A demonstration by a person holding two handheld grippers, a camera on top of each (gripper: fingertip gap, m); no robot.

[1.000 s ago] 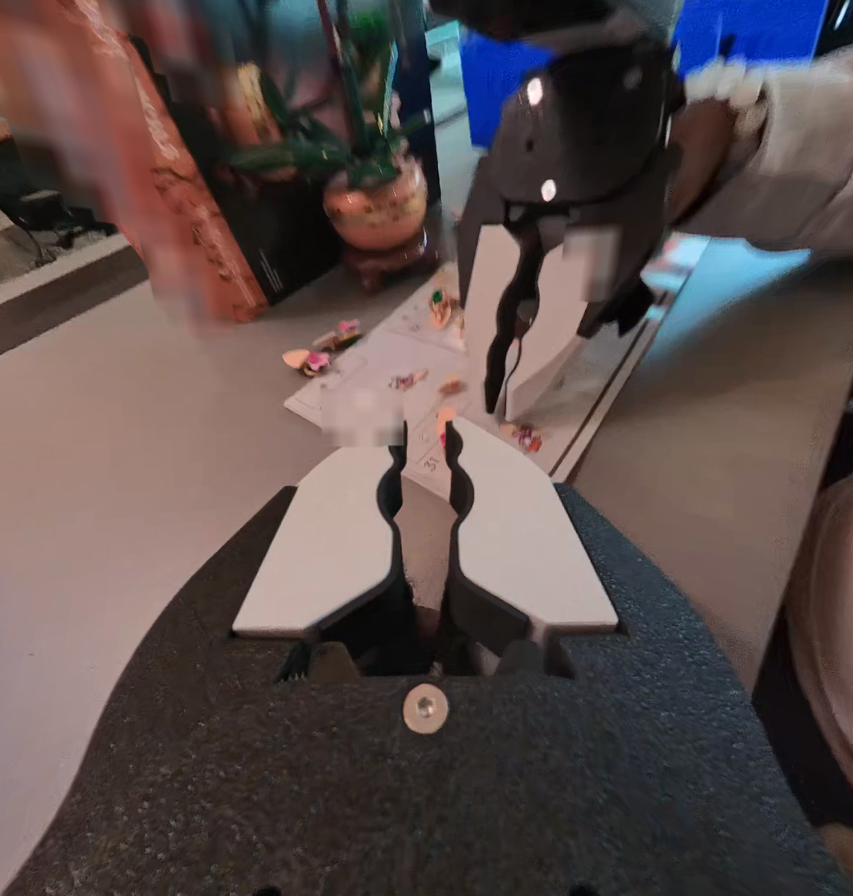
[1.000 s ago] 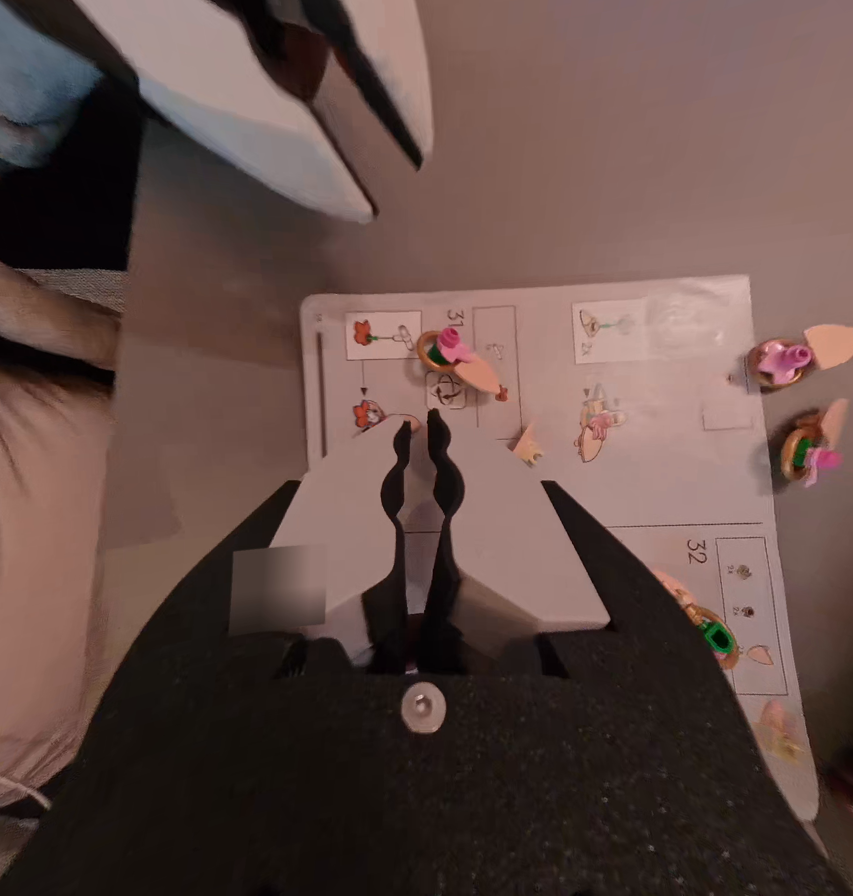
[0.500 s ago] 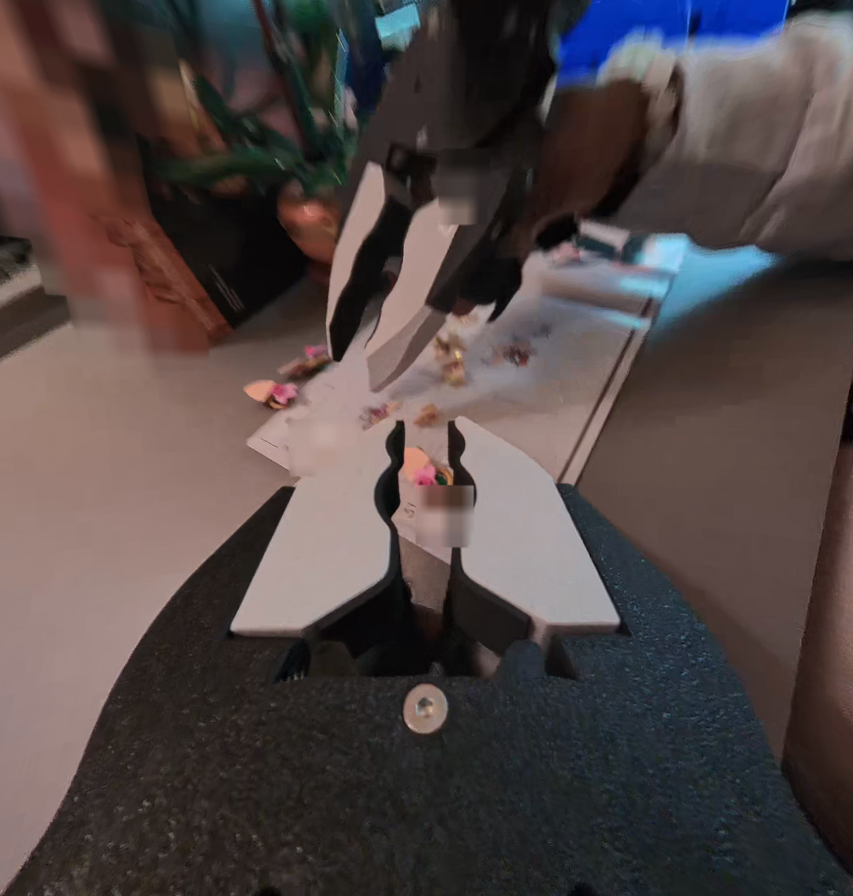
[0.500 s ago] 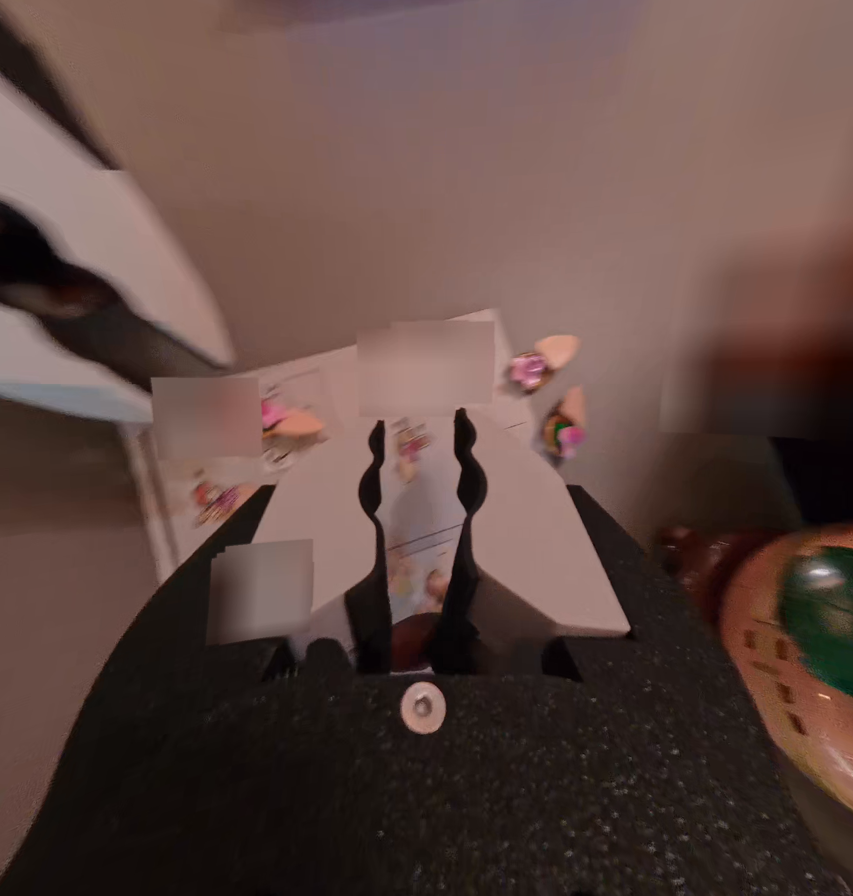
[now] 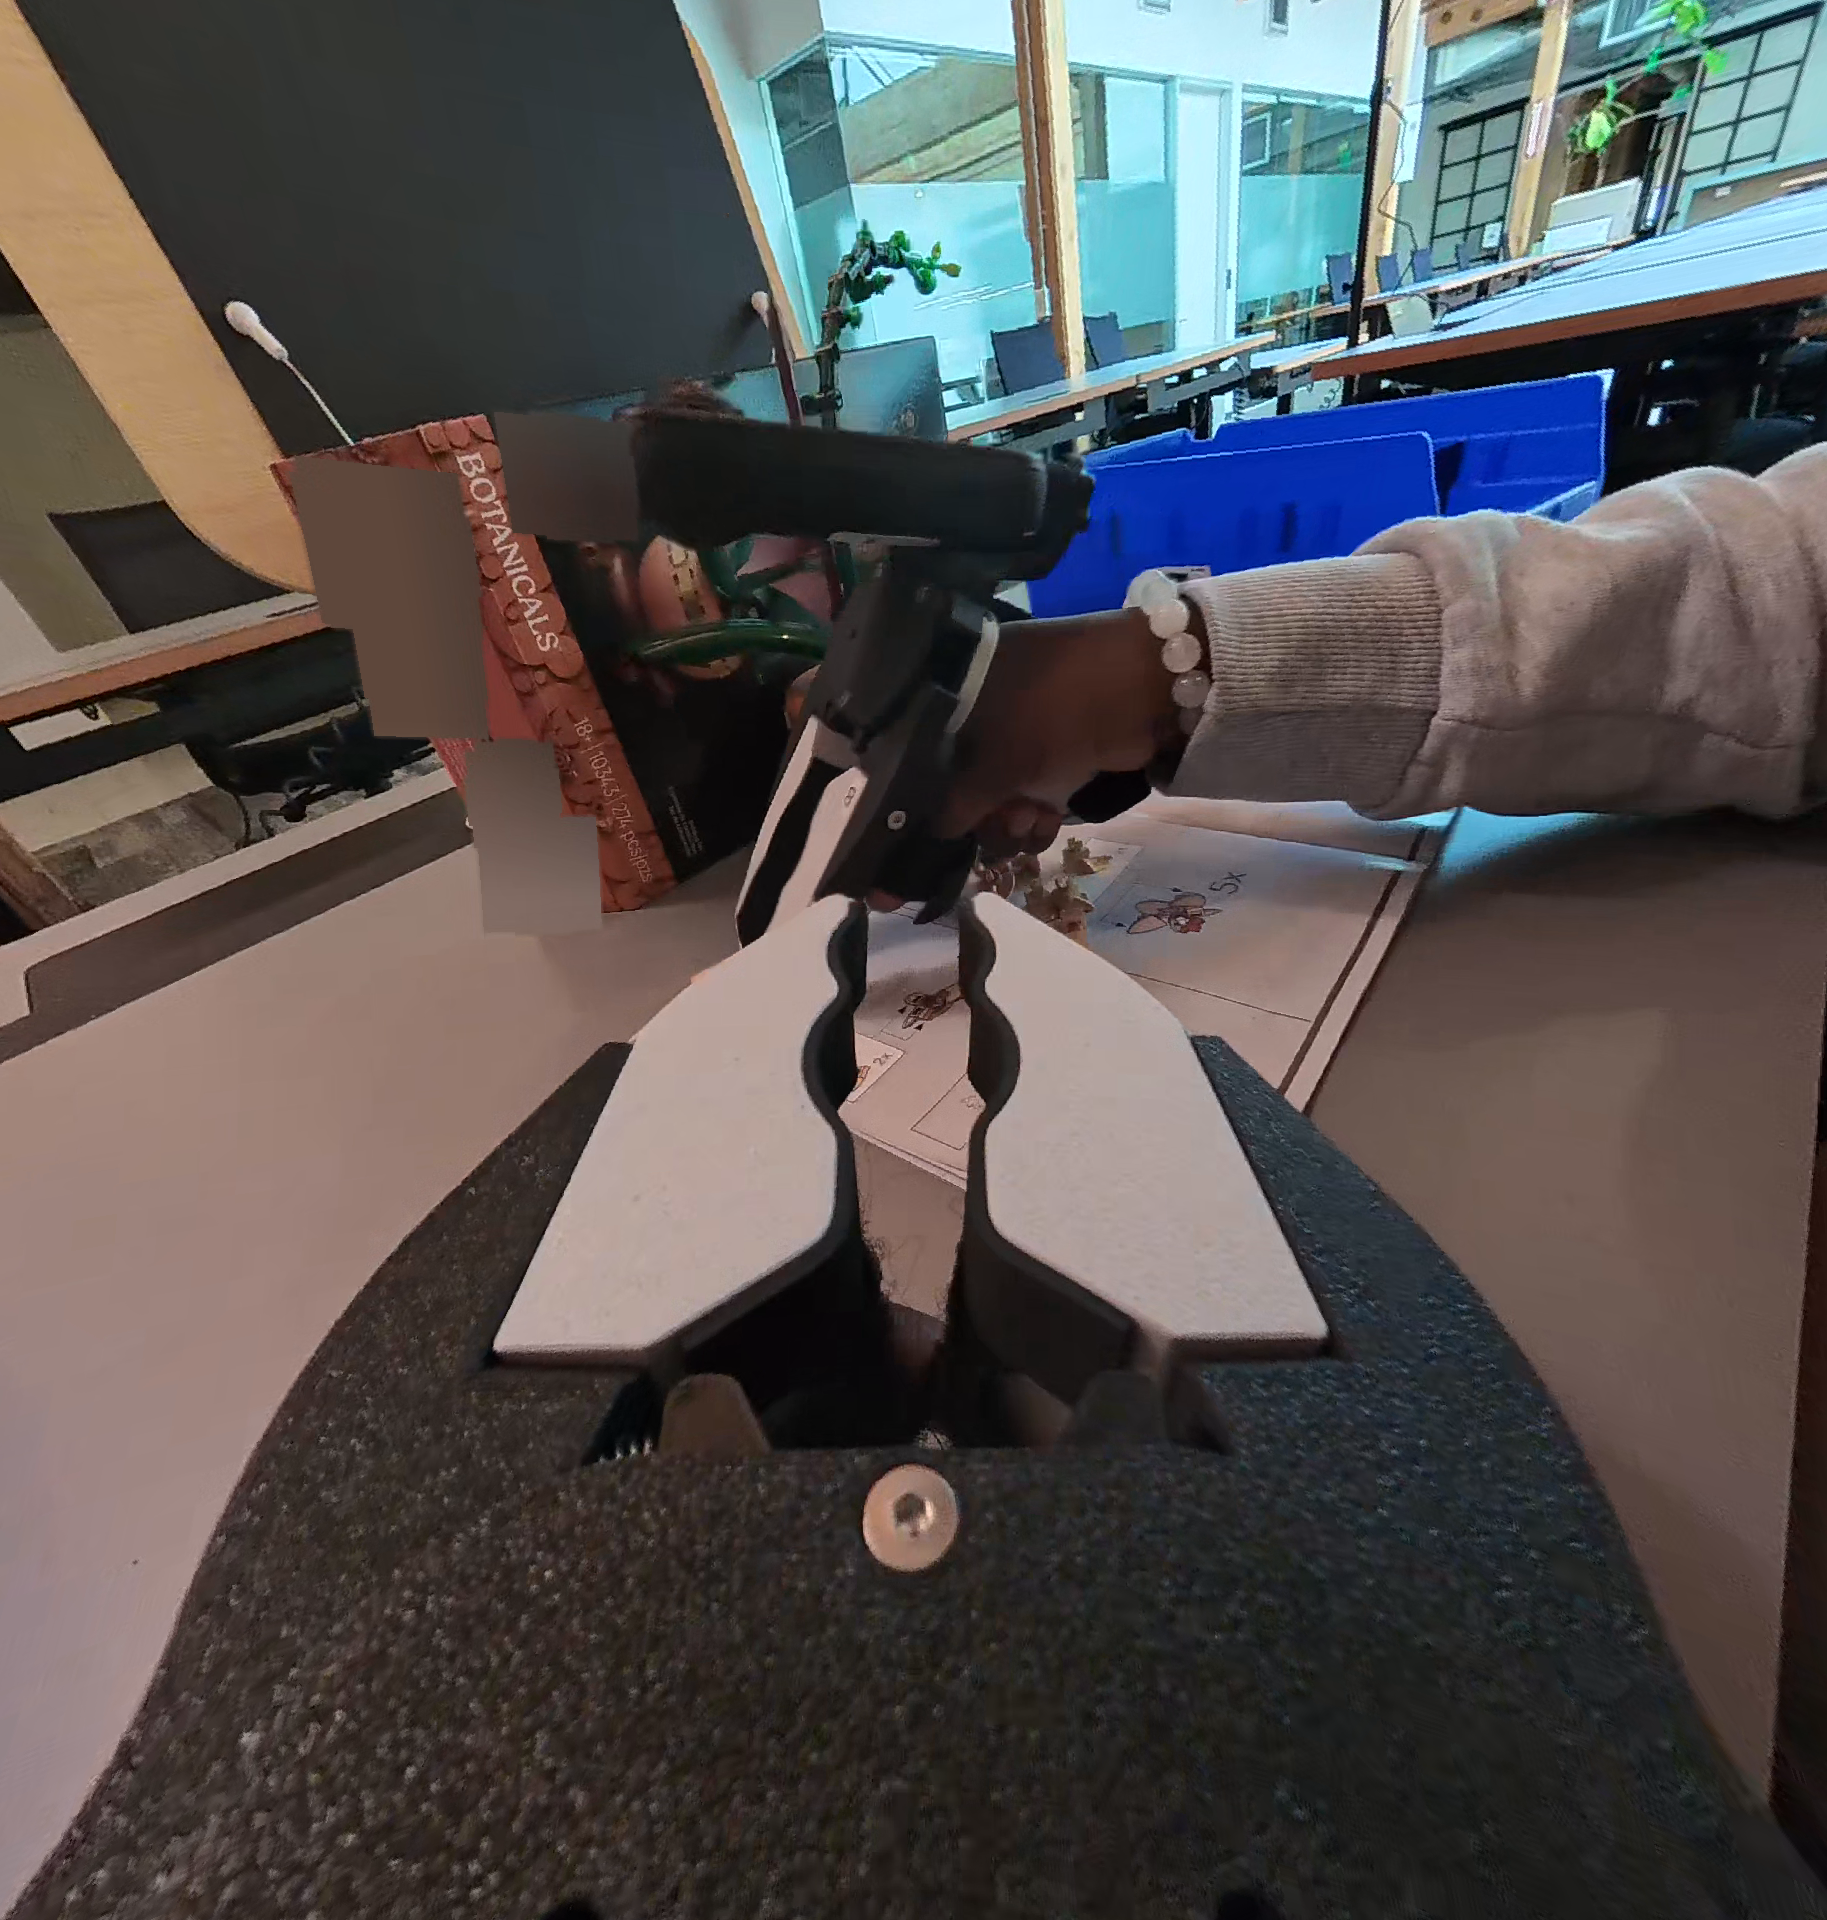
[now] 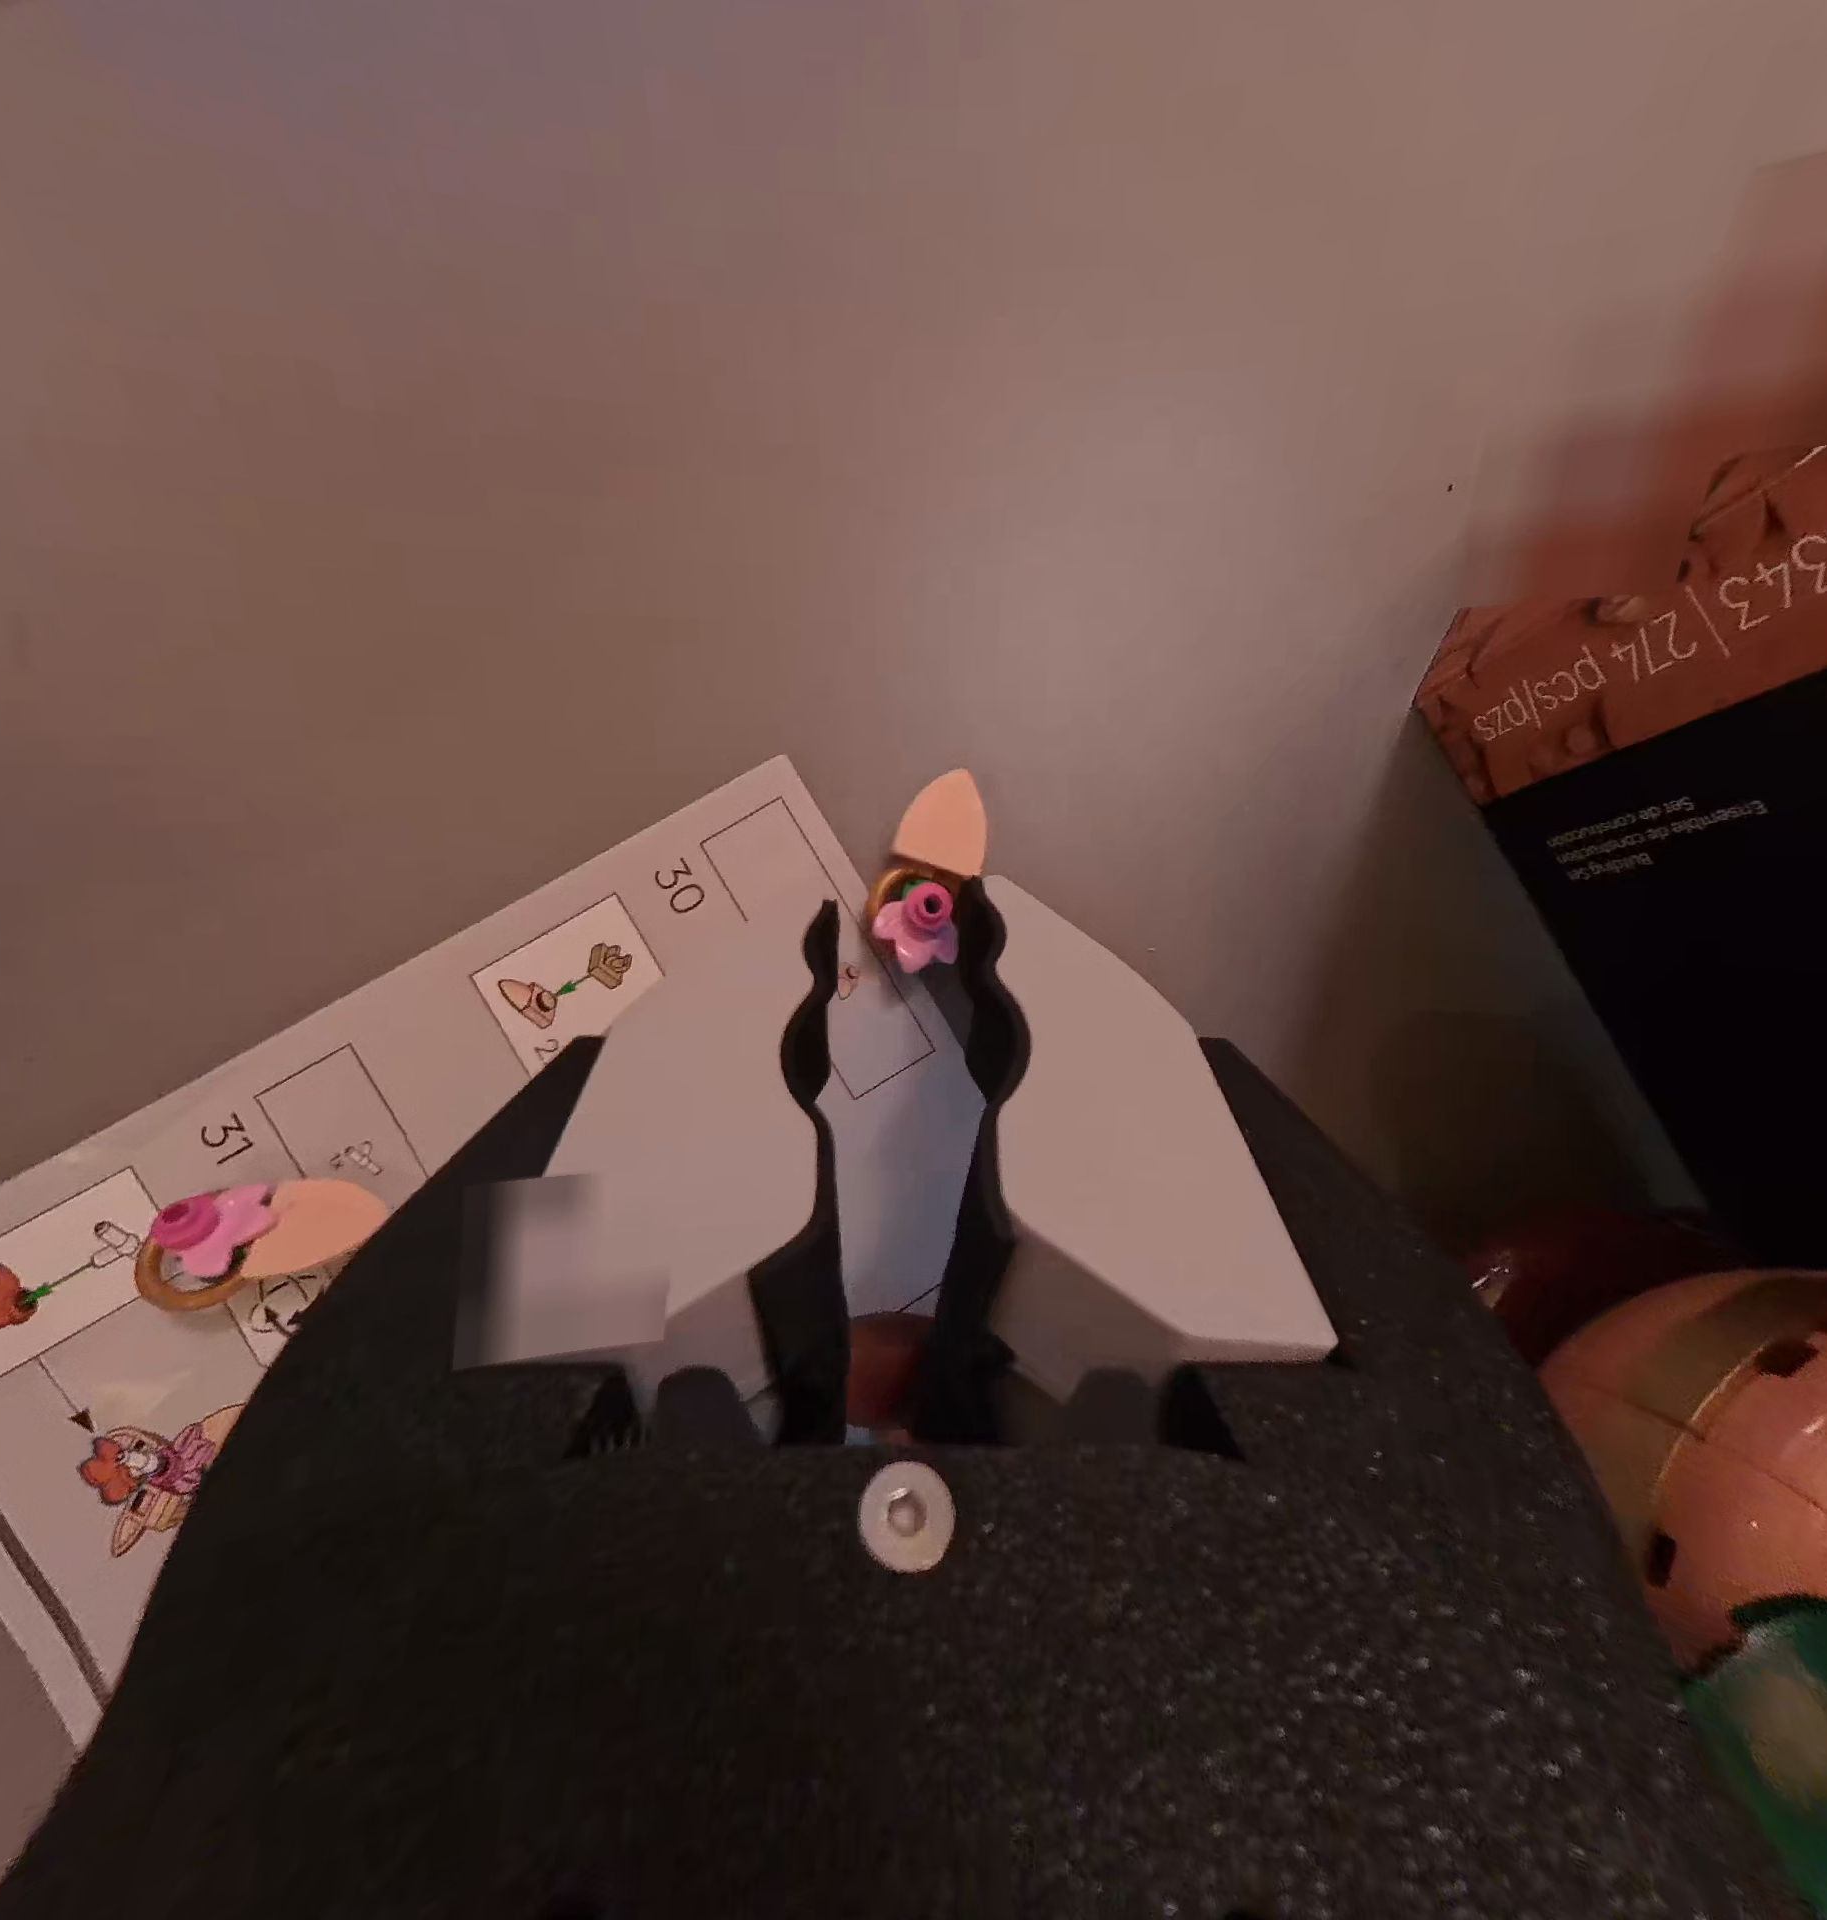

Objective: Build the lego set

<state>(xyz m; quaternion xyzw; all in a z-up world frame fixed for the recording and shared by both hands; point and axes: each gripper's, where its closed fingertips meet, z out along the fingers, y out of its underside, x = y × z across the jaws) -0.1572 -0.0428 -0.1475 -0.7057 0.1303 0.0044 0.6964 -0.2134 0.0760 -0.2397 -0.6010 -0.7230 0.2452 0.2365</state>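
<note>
My right gripper point(image 6: 904, 906) is open, tips down at the corner of the white instruction sheet point(image 6: 597, 997). A small flower piece point(image 6: 919, 920), pink bloom on a gold ring with a peach petal, lies between the fingertips, close to the right finger point(image 6: 1085, 1101). A second, similar flower piece point(image 6: 218, 1236) lies on the sheet at the left. My left gripper point(image 5: 914, 935) is open and empty, low over the grey table near the sheet point(image 5: 1231, 945). The right gripper point(image 5: 857, 800), held by a hand, shows just beyond it. Small tan pieces point(image 5: 1054, 894) lie on the sheet.
The lego set box point(image 5: 587, 675) stands behind the right gripper; it also shows at the right in the right wrist view point(image 6: 1657, 831). A built peach pot with green stems point(image 6: 1719, 1475) stands next to it. A blue bin point(image 5: 1304, 520) sits farther back. A grey-sleeved arm point(image 5: 1511, 665) reaches across. Left tips to right tips: about 15 cm.
My right gripper has opened and swung from the middle of the sheet to its corner by the box, around a flower piece. My left gripper has tilted up; its gap is about the same.
</note>
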